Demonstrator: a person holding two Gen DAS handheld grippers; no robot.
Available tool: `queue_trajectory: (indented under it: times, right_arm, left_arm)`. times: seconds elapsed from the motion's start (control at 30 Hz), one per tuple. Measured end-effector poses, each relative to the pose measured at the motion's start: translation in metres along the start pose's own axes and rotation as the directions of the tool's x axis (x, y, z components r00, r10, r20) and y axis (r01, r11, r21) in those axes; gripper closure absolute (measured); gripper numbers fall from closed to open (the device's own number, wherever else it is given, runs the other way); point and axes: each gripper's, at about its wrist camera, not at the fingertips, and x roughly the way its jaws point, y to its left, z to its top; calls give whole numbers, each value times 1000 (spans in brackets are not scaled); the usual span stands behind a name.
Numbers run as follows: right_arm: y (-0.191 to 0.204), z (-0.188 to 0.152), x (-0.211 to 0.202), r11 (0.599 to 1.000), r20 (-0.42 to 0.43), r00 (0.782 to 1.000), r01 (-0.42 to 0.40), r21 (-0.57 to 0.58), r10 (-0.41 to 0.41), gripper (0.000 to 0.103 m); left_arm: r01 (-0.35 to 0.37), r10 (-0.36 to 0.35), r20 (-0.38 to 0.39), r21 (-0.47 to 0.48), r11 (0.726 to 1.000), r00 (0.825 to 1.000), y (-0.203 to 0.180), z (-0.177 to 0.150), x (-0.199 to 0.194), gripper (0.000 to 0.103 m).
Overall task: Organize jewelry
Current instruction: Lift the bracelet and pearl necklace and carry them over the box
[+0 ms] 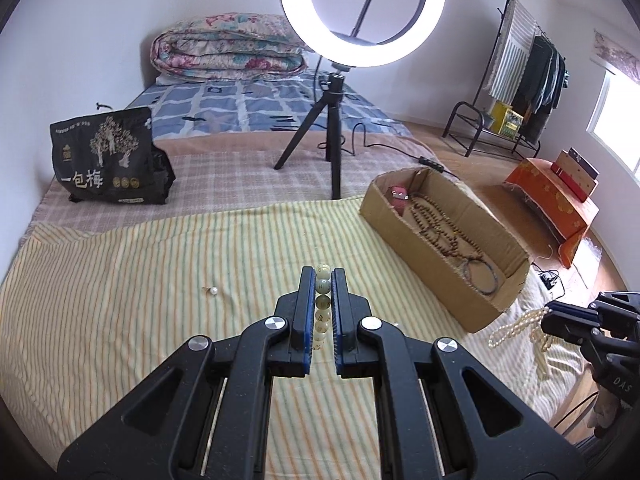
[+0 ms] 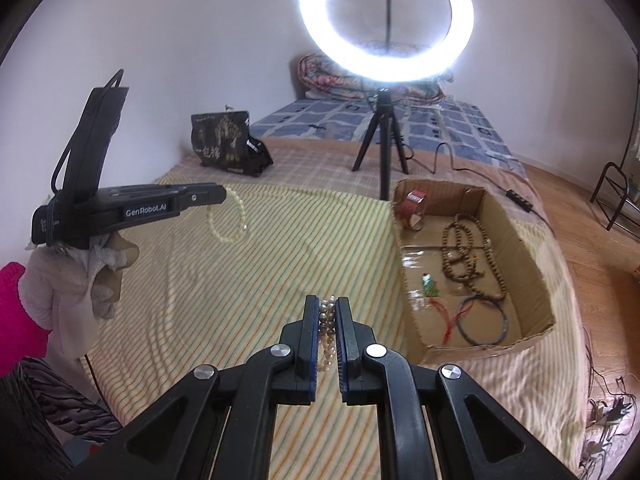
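My left gripper [image 1: 323, 276] is shut on a pale green bead bracelet [image 1: 322, 304], lifted above the striped sheet; in the right wrist view that bracelet [image 2: 226, 220] hangs from the left gripper [image 2: 224, 194]. My right gripper [image 2: 328, 304] is shut on a pearl necklace [image 2: 327, 334]; in the left wrist view the pearl necklace [image 1: 516, 326] dangles from the right gripper [image 1: 548, 314]. An open cardboard box [image 2: 536, 276] sits to the right, holding brown prayer beads [image 2: 468, 256], a dark bangle [image 2: 484, 322] and a red piece [image 2: 414, 200]. A single pearl earring [image 1: 212, 290] lies on the sheet.
A ring light on a tripod [image 1: 334, 136] stands behind the box, its cable trailing right. A black bag [image 1: 108, 156] stands at the back left. A folded quilt [image 1: 228, 50] lies at the bed's far end. A clothes rack [image 1: 520, 80] stands at the right.
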Motion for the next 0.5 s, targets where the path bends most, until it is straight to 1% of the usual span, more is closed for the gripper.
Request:
queue_trajectory:
  times: [0.27, 0.5]
  right_arm:
    - [-29, 7, -19, 999, 28, 998, 47, 28, -48, 98]
    - [-55, 14, -24, 995, 59, 996, 63, 75, -68, 98]
  left_arm:
    - [44, -44, 14, 12, 999, 999, -30, 15, 5, 98]
    - [73, -74, 20, 28, 997, 997, -55, 30, 15, 98]
